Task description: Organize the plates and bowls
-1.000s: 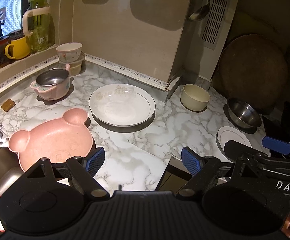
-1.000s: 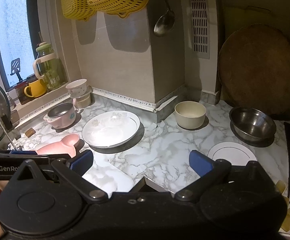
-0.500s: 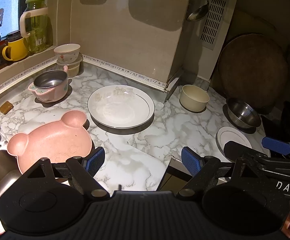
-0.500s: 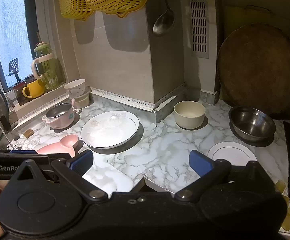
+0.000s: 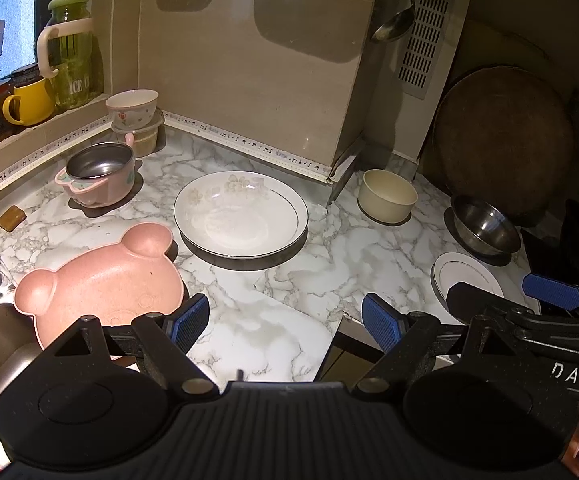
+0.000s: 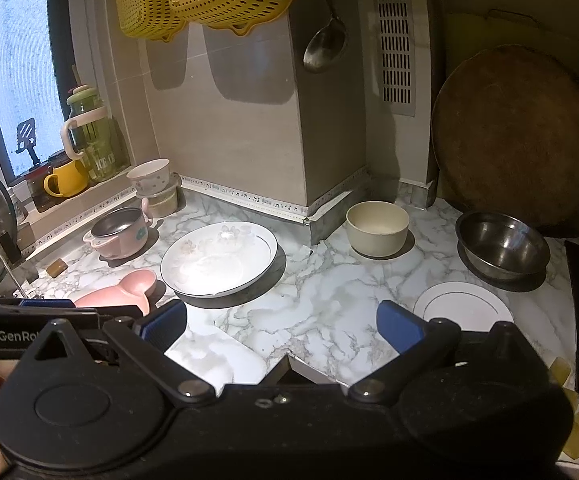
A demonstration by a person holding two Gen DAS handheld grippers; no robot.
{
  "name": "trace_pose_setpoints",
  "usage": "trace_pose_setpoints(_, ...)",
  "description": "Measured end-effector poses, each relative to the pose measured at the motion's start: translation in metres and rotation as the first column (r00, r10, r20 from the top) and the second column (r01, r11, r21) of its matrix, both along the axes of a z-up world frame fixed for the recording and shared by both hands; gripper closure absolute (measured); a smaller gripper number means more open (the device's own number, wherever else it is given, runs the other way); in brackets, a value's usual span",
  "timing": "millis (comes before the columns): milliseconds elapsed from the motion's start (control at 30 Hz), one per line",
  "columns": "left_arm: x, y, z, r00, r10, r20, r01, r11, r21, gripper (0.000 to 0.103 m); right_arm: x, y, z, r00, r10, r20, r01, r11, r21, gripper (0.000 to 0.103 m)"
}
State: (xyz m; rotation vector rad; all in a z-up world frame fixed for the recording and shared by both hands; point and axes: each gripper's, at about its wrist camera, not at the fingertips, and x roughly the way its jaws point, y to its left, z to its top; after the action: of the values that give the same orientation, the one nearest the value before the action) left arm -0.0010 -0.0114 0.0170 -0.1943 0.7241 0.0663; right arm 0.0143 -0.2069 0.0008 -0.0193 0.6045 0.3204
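Both tools hang over the near edge of the marble table (image 5: pixel 249 332), pointing down and in toward the back wall. The left tool (image 5: pixel 285 316) has its blue pads spread wide, nothing between them but bare marble. The right tool (image 6: pixel 283 326) is just as wide apart and just as empty.

The pink bear-shaped plate (image 5: pixel 101 280) sits at the near left, beside the sink edge, its rim just beside the left tool's left pad. The large white plate (image 5: pixel 241 216) lies mid-table, close to the pink plate's ear but apart from it. Behind it, toward the back-left corner, stands the pink pot with a steel liner (image 5: pixel 97 176), and two small bowls stacked (image 5: pixel 133 116) are tucked right into that corner.

On the right stretch, the cream bowl (image 6: pixel 377 228) stands near the wall's jutting corner, the steel bowl (image 6: pixel 503 244) by the round board (image 6: pixel 513 140), and the small white plate (image 6: pixel 463 306) near the front edge.

Open marble runs between the large plate and the cream bowl down to the near edge.
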Motion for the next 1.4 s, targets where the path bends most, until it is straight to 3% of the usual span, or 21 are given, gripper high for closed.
trace_pose_setpoints(333,-0.002,-0.001,-0.001,1.000,-0.004,0.008,0.004,1.000,0.007,0.019,0.002,0.001,-0.001,1.000,0.009,-0.001,-0.009,1.000,-0.002,0.002)
trace_pose_setpoints(500,0.009,0.006,-0.005,1.000,0.009,0.003,-0.009,1.000,0.013,0.019,0.024,0.011,-0.001,0.999,0.043,0.017,-0.042,0.998,-0.051,0.002)
trace_pose_setpoints(967,0.100,0.051,-0.025,0.994,0.107,-0.009,-0.106,0.993,0.057,0.019,0.145,0.033,-0.036,0.992,0.111,-0.059,-0.116,0.989,-0.096,0.005)
trace_pose_setpoints(1400,0.167,0.084,-0.044,0.986,0.161,-0.037,-0.159,0.986,0.053,0.019,0.207,0.060,-0.059,0.976,0.191,-0.103,-0.202,0.973,-0.111,0.012)
